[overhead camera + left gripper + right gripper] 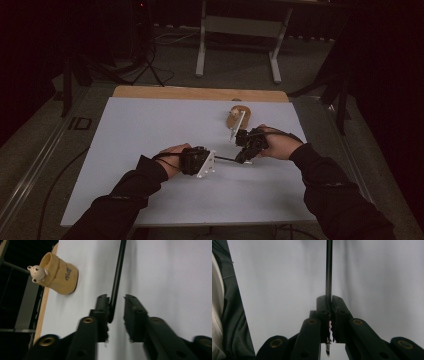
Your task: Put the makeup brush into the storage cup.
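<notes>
A thin black rod (328,265) lies low over the white table between my two grippers and appears in the high view as a short dark line (226,159). My right gripper (329,298) is shut on one end of it, and the rod runs straight out from its jaws. My left gripper (116,298) is open around the other end (117,277), and the rod rests against one jaw with a gap to the other. In the high view the left gripper (212,159) and right gripper (241,159) face each other near the table's middle.
A tan cup with a small bear figure on its rim (56,275) stands near the table's far wooden edge (200,93), just beyond the right hand (235,116). The white table top (150,130) has free room to the left and in front.
</notes>
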`<state>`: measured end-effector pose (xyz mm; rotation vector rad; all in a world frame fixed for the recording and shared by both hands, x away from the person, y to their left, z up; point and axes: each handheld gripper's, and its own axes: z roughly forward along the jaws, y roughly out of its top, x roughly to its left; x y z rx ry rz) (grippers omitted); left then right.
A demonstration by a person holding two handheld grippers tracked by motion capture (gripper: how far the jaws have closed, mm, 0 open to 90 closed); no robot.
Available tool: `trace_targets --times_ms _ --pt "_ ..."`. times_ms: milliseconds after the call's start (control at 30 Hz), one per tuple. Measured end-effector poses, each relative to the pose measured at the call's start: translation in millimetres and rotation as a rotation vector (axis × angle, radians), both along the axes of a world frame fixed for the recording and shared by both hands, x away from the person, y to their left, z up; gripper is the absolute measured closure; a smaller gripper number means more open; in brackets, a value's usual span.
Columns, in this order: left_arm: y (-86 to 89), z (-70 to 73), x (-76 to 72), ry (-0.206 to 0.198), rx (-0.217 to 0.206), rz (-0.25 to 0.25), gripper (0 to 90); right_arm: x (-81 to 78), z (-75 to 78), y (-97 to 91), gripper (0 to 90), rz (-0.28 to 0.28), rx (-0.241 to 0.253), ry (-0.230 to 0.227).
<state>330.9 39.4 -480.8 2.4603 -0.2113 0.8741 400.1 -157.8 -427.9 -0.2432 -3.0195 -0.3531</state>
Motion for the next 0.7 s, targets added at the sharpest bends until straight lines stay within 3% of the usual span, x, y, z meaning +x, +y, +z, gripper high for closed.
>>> trace_targets --times_ms 100,200,400,500,633,700 --pt "-1.0 -1.3 -0.2 0.015 -0.006 0.000 82.4 0.2 -1.1 0.6 85.4 0.006 -0.005 0.002" --pt "-2.5 -3.9 -1.4 0.012 0.020 -0.012 84.8 0.4 -0.4 0.9 85.4 0.011 0.000 -0.005" --pt "-6.3 -3.3 -2.7 -0.049 0.073 -0.040 85.4 0.7 -2.1 2.2 85.0 0.015 -0.020 0.007" --pt "-6.1 -2.3 -1.6 -0.046 0.060 -0.041 85.4 1.0 -1.6 1.2 84.3 0.012 -0.016 -0.007" --pt "-3.6 -0.6 -0.7 -0.033 0.075 -0.033 85.5 1.1 2.1 -2.1 72.9 -0.003 0.038 -0.012" --pt "-2.8 -0.9 -0.7 -0.019 0.074 -0.031 85.5 1.4 4.0 -3.0 65.4 -0.019 0.041 -0.022"
